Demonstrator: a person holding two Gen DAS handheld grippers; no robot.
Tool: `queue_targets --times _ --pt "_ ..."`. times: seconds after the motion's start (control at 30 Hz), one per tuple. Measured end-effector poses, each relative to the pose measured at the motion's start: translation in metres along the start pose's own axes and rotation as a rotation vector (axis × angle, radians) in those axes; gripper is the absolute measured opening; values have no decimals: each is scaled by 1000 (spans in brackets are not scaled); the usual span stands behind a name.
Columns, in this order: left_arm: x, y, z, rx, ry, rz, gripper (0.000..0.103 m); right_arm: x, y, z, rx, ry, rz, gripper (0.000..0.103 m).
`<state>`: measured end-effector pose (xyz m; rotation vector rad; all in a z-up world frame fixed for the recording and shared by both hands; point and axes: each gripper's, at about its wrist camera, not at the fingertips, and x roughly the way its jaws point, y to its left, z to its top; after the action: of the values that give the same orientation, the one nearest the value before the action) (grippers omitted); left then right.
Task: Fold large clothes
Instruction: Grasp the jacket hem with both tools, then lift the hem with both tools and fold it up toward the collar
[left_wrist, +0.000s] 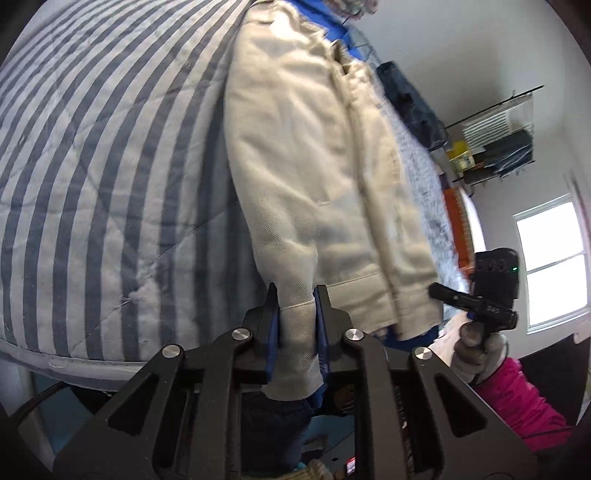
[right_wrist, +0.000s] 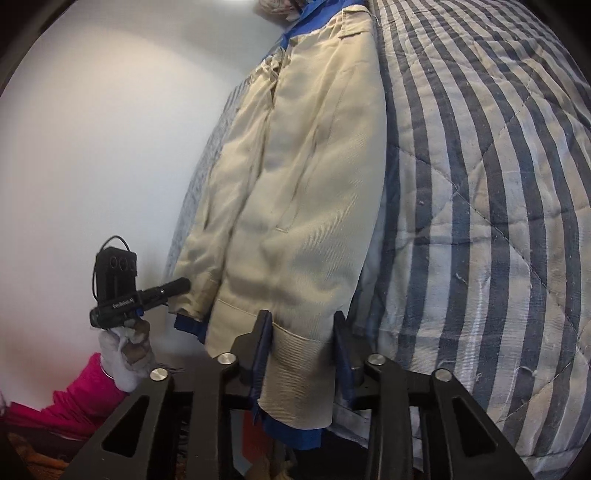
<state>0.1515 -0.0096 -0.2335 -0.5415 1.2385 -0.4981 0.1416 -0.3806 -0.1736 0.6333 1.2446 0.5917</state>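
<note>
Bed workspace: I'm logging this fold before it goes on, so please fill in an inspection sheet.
Surface: striped quilt covering the bed.
Job's things: cream jacket lying flat on the quilt, blue fabric under its hem.
Clutter: dark garment and an orange item beyond the jacket.
Grippers: left hand-held gripper closed on one hem corner; right hand-held gripper straddles the other corner, contact unclear.
Cables: thin black lead looped at the left unit.
Surroundings: white wall, window, wire shelf rack; pink sleeve and gloved hand.
</note>
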Motion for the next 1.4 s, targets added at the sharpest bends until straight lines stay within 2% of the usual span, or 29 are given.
queue_targets --times 0.07,0.13,0.4,0.63,0.8,1.0,1.23,1.3,1.4 --pt "-6 -8 3 -3 -24 -33 14 -7 5 4 14 -40 49 20" --pt "-11 -15 7 -7 -48 -64 14 -14 12 11 19 -80 81 19" --pt "-30 -30 41 -61 -132 -134 13 -26 29 39 12 -148 61 15" --pt "-37 -49 86 -67 -198 -130 13 -42 39 86 38 -226 55 14" --pt "-29 -37 115 -131 -212 -115 12 -40 34 119 89 -265 43 14" --pt "-9 -22 142 -179 -213 -79 12 -20 22 151 130 -266 0 14" --pt "14 -9 157 -217 -198 -40 12 -6 3 168 178 -252 -30 14" --pt "18 -8 161 -223 -196 -36 13 -4 -4 170 199 -246 -5 15" --pt "20 -8 165 -213 -198 -18 13 -10 -11 171 223 -257 10 33"
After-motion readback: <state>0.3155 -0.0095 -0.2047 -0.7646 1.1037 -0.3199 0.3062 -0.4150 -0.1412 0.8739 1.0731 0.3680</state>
